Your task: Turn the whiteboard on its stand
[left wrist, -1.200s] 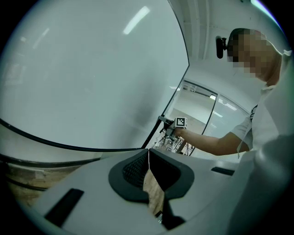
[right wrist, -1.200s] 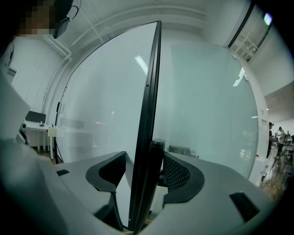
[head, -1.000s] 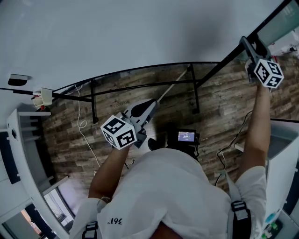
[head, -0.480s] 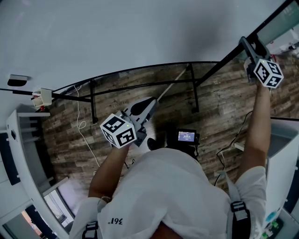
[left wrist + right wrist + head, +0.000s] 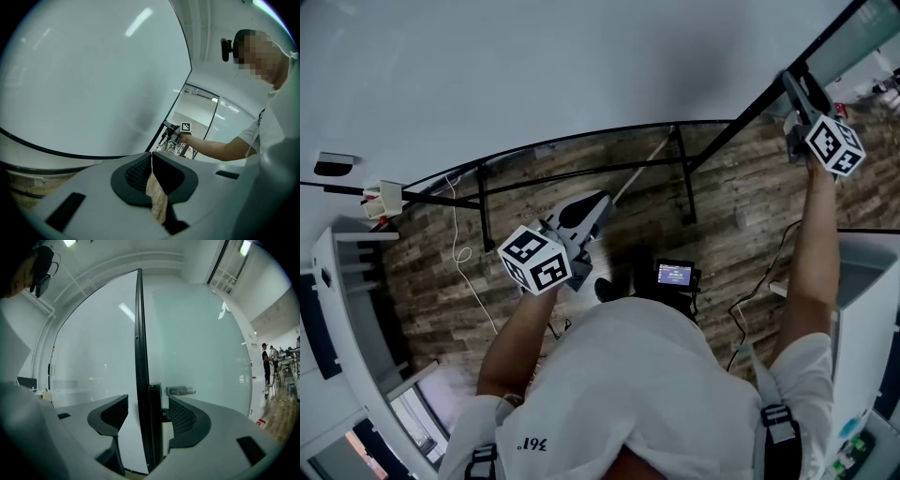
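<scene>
The whiteboard (image 5: 534,66) fills the top of the head view; its black frame (image 5: 741,117) runs diagonally to the upper right. My right gripper (image 5: 794,82) sits high on that edge. In the right gripper view the jaws (image 5: 147,401) stand open, with the board's black edge (image 5: 139,333) and a dark post (image 5: 155,427) between them and a gap at the left jaw. My left gripper (image 5: 586,208) hangs below the board over the floor, away from the frame. It is shut (image 5: 151,154) with nothing in it, and the board's face (image 5: 84,79) rises ahead of it.
The stand's black legs and crossbars (image 5: 682,173) rest on a wood-plank floor (image 5: 741,225). A pale rod (image 5: 639,173) and a white cable (image 5: 464,253) lie there. White furniture stands at the left (image 5: 337,281) and right (image 5: 867,309). People (image 5: 266,363) stand far off.
My right gripper has shifted slightly up and to the right along with the board's edge. The left gripper has drifted a little left.
</scene>
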### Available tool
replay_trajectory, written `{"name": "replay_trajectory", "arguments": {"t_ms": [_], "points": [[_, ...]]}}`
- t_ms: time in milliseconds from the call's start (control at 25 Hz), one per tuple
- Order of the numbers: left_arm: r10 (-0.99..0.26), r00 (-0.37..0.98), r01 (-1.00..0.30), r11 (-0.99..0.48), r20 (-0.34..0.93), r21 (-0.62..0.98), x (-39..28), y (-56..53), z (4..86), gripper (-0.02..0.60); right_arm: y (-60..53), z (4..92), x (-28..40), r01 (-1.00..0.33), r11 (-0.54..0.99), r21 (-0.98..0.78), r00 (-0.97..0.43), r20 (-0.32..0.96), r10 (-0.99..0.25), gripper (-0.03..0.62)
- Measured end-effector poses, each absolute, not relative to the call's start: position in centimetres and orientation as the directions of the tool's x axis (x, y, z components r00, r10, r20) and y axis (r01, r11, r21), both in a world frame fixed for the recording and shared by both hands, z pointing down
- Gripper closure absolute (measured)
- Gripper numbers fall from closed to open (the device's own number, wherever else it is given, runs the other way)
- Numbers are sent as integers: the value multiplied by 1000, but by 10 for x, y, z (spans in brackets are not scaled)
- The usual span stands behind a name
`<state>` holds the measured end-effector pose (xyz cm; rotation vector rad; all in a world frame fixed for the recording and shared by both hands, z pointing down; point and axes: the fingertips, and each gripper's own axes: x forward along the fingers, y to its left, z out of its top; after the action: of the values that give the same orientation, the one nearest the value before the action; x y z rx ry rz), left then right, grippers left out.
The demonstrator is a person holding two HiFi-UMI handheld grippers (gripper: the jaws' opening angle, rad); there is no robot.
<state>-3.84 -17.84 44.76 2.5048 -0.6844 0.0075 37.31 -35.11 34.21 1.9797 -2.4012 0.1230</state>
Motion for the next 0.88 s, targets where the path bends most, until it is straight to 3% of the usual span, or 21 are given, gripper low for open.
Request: {"name": "replay_trajectory", "arguments": {"t_ms": [760, 840, 880], "points": [[-438, 893, -434, -778, 102, 455, -37, -172, 423, 583, -276, 339, 366, -995, 99, -25, -101, 82, -992, 328], [-432, 897, -426, -788, 94, 445, -35, -172, 418, 583, -265, 331, 356, -994, 105, -4, -105, 66, -992, 378], [-428, 899, -421, -792, 89, 441, -35, -171, 415, 583, -260, 326, 350, -994, 110, 7, -109, 58, -992, 436]]}}
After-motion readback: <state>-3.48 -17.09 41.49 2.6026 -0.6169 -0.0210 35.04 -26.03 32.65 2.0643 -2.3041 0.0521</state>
